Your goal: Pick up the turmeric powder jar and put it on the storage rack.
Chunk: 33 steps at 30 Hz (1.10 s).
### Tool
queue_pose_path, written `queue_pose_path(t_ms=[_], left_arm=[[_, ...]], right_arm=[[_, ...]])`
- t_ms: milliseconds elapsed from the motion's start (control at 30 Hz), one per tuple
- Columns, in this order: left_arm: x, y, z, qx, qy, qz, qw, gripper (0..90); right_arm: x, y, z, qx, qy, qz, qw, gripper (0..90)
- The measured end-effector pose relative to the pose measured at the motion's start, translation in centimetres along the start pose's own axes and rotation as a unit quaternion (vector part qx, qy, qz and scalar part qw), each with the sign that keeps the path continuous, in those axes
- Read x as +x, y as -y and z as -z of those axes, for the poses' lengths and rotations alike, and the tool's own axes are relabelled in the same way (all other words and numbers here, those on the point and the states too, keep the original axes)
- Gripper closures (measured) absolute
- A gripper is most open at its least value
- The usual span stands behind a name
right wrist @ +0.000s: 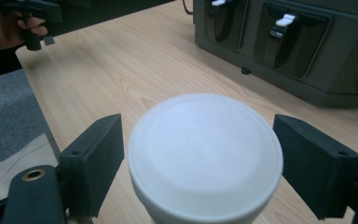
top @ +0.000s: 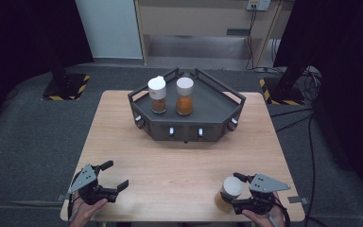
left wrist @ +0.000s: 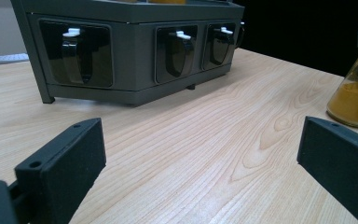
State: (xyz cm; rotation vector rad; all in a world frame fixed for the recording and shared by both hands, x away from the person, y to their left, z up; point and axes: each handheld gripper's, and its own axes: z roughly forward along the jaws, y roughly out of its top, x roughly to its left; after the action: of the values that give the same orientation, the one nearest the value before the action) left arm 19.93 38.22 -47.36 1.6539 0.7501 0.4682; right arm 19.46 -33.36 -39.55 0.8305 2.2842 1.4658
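**Right fingers straddle the spice jar's cap, left fingers wait spread**

I'm looking down my right gripper (right wrist: 200, 154) and the white cap of the spice jar (right wrist: 205, 158) sits squarely between its two fingers (right wrist: 95, 154). There's a sliver of gap on each side, so the pads are not pressing on the cap; I call these fingers spread around it, not pinching. From the high view the jar (top: 229, 193) stands upright on the tabletop (top: 179, 161), orange-brown powder under its white lid, right at my right gripper's (top: 236, 191) tips near the front edge.

Over on the other side, my left gripper (top: 114, 175) rests low near the front corner, fingers wide apart with nothing but bare wood between them. In its own view the two black fingers (left wrist: 70, 158) frame the grain of the tabletop, and the jar (left wrist: 356, 93) shows off beyond the far finger, well apart from it.

Ahead of both sets of fingers, toward the back of the tabletop, stands the dark grey rack (top: 189, 118) with its row of small white-tipped hooks (left wrist: 182, 35) along the front face. Two more jars stand upright on it, side by side: one with darker brown contents (top: 157, 94) and one with brighter orange powder (top: 185, 96), both white-capped and both well apart from either gripper.
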Motion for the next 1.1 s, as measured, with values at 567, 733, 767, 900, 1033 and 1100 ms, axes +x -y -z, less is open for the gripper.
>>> queue_pose_path(t_ms=[567,733,767,900,1033,1100], left_arm=[[0.0,0.0,0.0,0.001,0.001,0.0,1.0,0.0],[0.0,0.0,0.0,0.001,0.001,0.0,1.0,0.0],[0.0,0.0,0.0,0.001,0.0,0.0,1.0,0.0],[0.0,0.0,0.0,0.001,0.0,0.0,1.0,0.0],[0.1,0.0,0.0,0.0,0.0,0.001,1.0,0.0],[0.1,0.0,0.0,0.0,0.0,0.001,1.0,0.0]], right_arm=[[0.4,0.5,0.0,-0.004,0.009,0.009,0.9999,33.3],[0.4,0.2,0.0,0.0,0.008,0.009,0.9999,33.3],[0.4,0.1,0.0,0.0,0.008,0.01,0.9999,33.3],[0.4,-0.1,-0.1,0.004,0.007,0.01,0.9999,33.4],[0.4,-0.3,-0.2,0.005,0.009,0.009,0.9999,33.4],[0.4,-0.5,-0.1,0.005,0.01,0.009,0.9999,33.4]])
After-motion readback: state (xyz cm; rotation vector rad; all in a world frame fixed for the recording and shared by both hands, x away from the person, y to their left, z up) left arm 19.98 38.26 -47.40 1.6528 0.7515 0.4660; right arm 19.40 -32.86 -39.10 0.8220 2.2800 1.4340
